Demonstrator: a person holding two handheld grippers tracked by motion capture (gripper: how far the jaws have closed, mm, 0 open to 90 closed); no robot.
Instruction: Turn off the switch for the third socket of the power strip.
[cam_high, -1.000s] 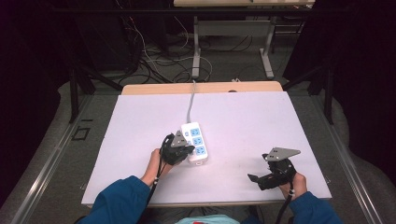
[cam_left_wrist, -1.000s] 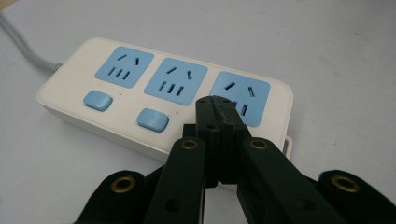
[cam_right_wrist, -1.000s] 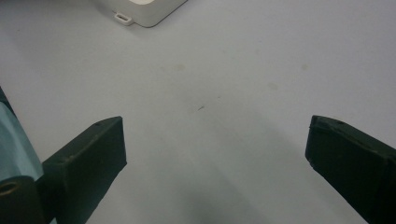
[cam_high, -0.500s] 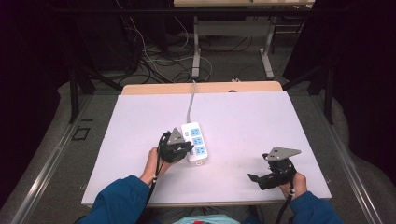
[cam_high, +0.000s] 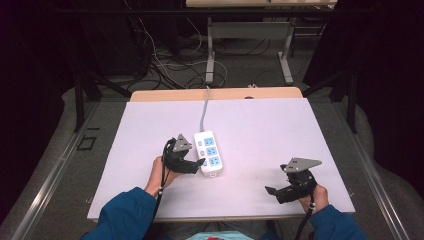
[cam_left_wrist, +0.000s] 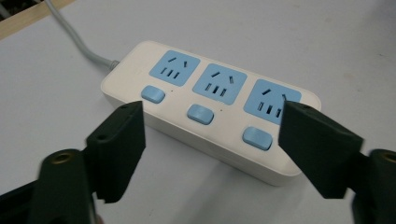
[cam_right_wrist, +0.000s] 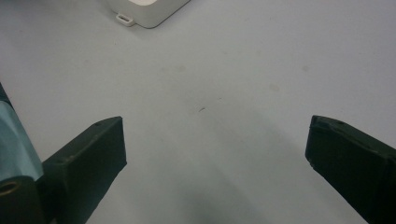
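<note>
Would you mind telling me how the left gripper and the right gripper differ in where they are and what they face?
The left gripper sits right beside the power strip, while the right gripper rests apart from it, near the table's front right. The left gripper's jaws, which have just been opening, frame the strip's blue switches; the right gripper's jaws frame bare table. Both are open and hold nothing.

Dark room; grey floor; cables; metal table legs behind.
</note>
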